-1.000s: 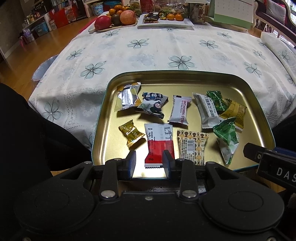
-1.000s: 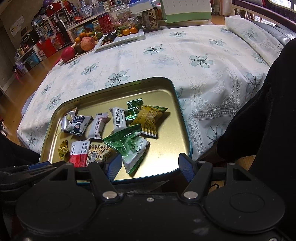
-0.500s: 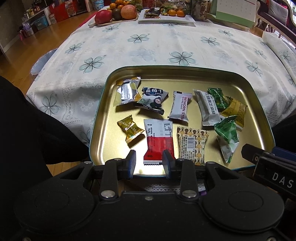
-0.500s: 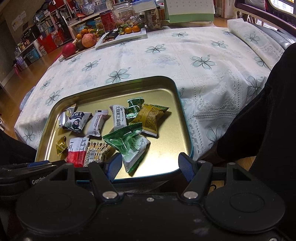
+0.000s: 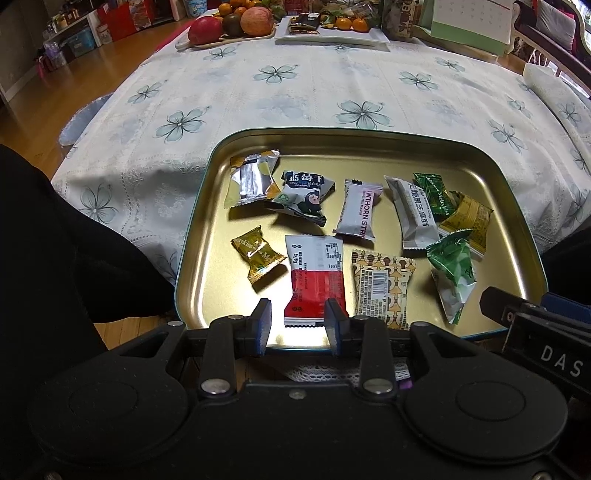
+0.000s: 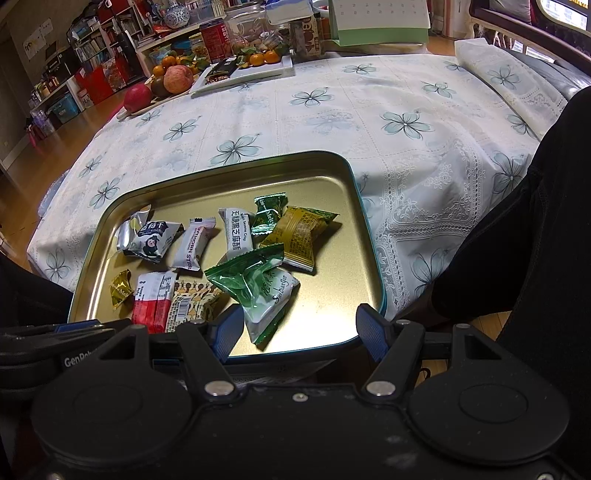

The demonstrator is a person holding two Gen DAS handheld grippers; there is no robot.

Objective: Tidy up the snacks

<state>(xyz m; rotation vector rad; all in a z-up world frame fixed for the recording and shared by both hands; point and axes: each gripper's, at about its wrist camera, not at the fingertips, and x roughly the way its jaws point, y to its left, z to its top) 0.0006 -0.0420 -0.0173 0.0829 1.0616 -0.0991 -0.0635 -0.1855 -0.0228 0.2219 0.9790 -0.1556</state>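
A gold metal tray (image 5: 369,147) (image 6: 332,177) on the flowered tablecloth holds several wrapped snacks. Among them are a red-and-white packet (image 5: 316,275) (image 6: 153,299), a small gold candy (image 5: 258,254), a patterned packet (image 5: 382,282), a green-and-white packet (image 5: 452,269) (image 6: 258,288) and a white hawthorn strip (image 5: 358,210). My left gripper (image 5: 298,325) is open and empty at the tray's near edge, in front of the red-and-white packet. My right gripper (image 6: 300,332) is open wide and empty at the near edge, by the green-and-white packet.
At the table's far side stand a board of fruit (image 5: 236,26) (image 6: 166,81), a white plate with oranges (image 5: 332,31) and a desk calendar (image 5: 469,26). Dark-clothed legs flank the tray. Wooden floor lies to the left.
Both grippers have shifted slightly relative to the tray, which sits a little lower in view. Both stay open and empty. The snacks have not moved.
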